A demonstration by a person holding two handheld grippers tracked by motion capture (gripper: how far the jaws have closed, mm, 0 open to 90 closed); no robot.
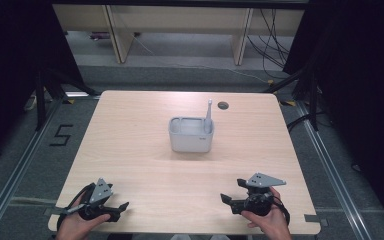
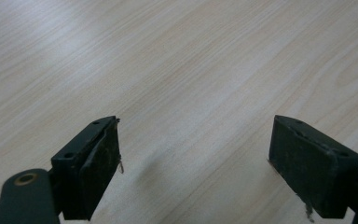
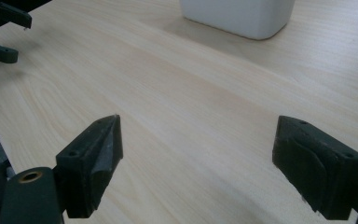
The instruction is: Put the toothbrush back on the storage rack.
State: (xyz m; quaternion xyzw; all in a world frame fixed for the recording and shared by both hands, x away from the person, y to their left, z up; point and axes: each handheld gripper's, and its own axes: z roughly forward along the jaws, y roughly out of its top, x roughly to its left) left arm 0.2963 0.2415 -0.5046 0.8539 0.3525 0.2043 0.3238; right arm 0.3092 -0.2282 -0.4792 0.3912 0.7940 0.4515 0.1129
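- The left gripper [image 1: 121,206] is resting at the near left corner of the wooden table [image 1: 140,150], its jaws spread wide with nothing between them.
- The right gripper [image 1: 232,192] is sitting at the near right edge, jaws likewise released and gripping nothing.
- A white rectangular container [image 1: 190,136] is standing at the table's middle, well apart from both grippers.
- A slim grey toothbrush-like stick [image 1: 208,116] is leaning upright in the container's right compartment.
- Beyond it, a round cable hole [image 1: 223,105] is showing in the tabletop.
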